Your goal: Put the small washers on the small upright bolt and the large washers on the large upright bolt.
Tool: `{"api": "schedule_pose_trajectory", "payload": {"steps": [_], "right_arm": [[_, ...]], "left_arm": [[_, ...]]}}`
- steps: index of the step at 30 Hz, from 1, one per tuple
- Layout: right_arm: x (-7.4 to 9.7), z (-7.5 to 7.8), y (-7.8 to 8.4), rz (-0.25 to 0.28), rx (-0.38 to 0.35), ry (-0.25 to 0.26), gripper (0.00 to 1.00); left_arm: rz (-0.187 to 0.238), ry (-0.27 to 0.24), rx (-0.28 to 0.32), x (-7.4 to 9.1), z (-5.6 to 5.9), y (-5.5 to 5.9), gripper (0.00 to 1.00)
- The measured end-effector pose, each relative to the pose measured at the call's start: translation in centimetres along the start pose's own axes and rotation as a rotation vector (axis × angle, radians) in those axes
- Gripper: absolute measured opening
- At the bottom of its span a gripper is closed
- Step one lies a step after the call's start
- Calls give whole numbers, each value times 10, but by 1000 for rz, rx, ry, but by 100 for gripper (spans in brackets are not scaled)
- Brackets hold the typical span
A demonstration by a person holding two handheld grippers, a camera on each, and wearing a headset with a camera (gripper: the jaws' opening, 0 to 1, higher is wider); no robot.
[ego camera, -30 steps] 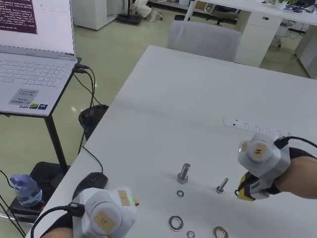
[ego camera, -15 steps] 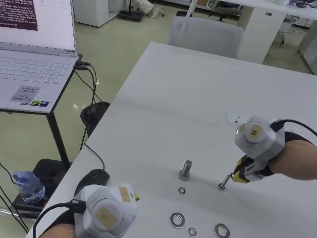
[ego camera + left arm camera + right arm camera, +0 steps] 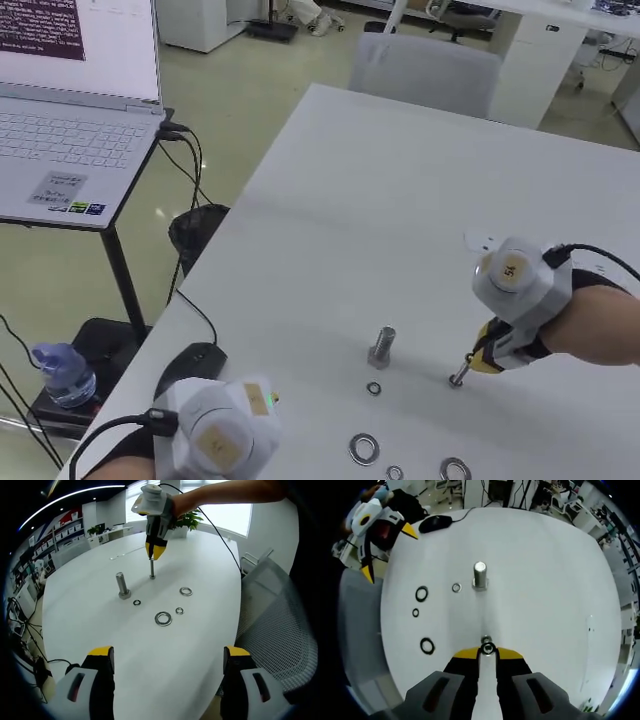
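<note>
Heads up: in the head view the left gripper (image 3: 215, 440) is cut off by the bottom edge and its jaws are hidden, but its own view has them spread wide over the white table (image 3: 210, 555). The right gripper (image 3: 487, 654) is pinched on the small bolt (image 3: 151, 571), its yellow tips covering the top, and that thin bolt stands upright near the fatter large bolt (image 3: 121, 585). Two large washers (image 3: 163, 618) and two small washers (image 3: 136, 602) lie flat on the table, close in front of the bolts.
</note>
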State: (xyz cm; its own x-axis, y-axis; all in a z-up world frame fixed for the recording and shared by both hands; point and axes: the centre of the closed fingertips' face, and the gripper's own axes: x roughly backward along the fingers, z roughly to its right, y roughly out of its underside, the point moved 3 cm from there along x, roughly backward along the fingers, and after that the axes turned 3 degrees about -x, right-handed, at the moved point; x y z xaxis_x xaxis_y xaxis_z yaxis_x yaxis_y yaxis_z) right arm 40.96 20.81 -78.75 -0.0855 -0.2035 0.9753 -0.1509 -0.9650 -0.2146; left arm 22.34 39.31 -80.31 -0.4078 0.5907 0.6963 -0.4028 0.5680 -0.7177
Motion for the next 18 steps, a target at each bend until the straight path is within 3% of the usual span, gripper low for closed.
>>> {"api": "schedule_pose_trajectory", "payload": {"steps": [18], "right_arm": [[-16, 4, 2, -26, 10, -11, 13]], "left_arm": [[1, 6, 9, 0, 0, 2, 88]]}}
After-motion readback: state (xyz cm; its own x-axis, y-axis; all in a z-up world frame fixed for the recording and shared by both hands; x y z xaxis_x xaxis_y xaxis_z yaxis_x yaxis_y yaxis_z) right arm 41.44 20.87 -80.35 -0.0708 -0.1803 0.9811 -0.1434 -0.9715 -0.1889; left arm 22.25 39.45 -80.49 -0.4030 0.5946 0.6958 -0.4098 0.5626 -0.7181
